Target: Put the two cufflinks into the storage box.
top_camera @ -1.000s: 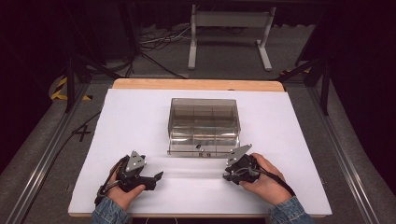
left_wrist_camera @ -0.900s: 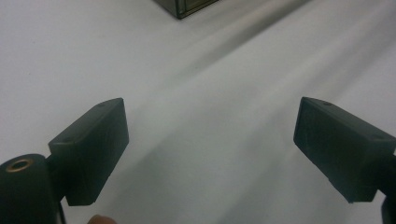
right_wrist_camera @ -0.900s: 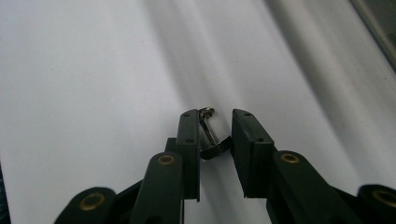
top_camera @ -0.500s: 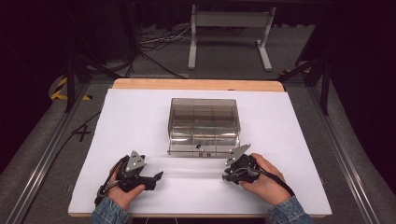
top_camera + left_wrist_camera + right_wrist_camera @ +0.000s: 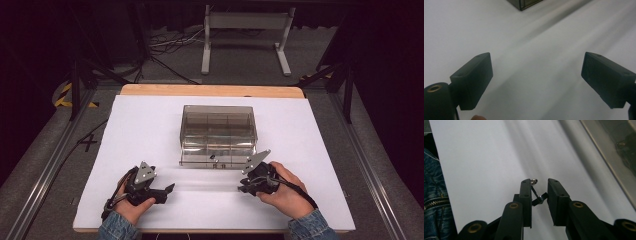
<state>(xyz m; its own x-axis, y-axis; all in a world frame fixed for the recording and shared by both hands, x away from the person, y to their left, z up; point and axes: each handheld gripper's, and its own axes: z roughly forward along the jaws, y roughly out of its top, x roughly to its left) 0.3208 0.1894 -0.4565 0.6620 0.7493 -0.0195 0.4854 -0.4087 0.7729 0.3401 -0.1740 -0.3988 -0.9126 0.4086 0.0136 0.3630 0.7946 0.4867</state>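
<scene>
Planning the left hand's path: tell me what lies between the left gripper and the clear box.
Only bare white tabletop lies between left gripper and clear box, in the high and left gripper views.

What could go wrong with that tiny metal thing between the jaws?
The small metal piece sits crooked between the right gripper jaws, apparently touching mainly one jaw, so it might slip or fall onto the white table. It is tiny and could be hard to pick up again. The clear compartment box stands close, so a dropped piece might bounce under its edge.
</scene>
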